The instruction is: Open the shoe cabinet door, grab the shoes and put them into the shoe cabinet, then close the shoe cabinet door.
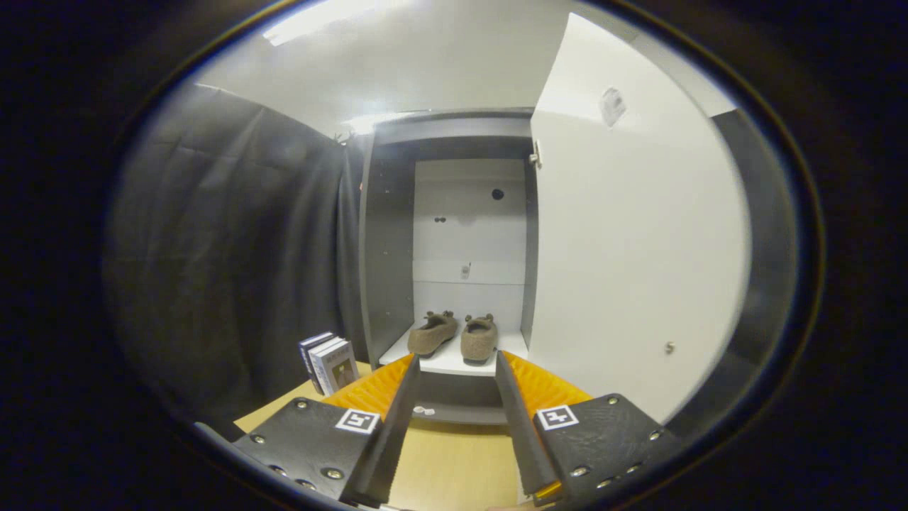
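Note:
Two brown fuzzy shoes (454,335) stand side by side on the white bottom shelf (454,363) inside the shoe cabinet (386,234), heels toward me. The cabinet door (631,255) is swung wide open on the right, white inner face toward me, a small knob low on it. My gripper (454,365) is open, held back from the cabinet, with nothing between its fingers. The shoes lie just beyond the fingertips, apart from them.
A few upright books (330,363) stand on the wooden table (454,465) left of the cabinet. Black cloth hangs along the left side. The open door edge is close by on the right.

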A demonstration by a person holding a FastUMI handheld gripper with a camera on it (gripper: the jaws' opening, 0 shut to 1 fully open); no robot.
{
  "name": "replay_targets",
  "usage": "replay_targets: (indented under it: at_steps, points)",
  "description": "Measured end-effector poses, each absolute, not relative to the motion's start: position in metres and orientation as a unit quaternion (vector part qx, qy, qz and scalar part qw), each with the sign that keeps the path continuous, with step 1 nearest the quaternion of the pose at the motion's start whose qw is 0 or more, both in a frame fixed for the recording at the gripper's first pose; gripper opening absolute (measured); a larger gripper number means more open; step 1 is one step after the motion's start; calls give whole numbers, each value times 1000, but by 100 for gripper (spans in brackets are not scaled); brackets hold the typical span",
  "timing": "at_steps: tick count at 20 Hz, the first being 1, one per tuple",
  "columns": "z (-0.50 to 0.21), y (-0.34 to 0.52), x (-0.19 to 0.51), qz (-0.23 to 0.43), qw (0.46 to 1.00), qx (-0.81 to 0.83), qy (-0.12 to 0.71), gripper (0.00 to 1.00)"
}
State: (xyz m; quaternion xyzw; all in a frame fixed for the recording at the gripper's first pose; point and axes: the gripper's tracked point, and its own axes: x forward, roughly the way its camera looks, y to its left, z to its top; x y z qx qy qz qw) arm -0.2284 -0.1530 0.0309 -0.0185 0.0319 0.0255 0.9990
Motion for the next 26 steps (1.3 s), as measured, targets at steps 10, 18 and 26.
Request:
replay_targets:
  at_steps: [10,18,26]
  points:
    - [56,-253,-302,-57,998,2,-8,66]
    - [55,-331,-303,-132,991,9,-6,75]
    - [48,-336,-280,-114,993,23,2,81]
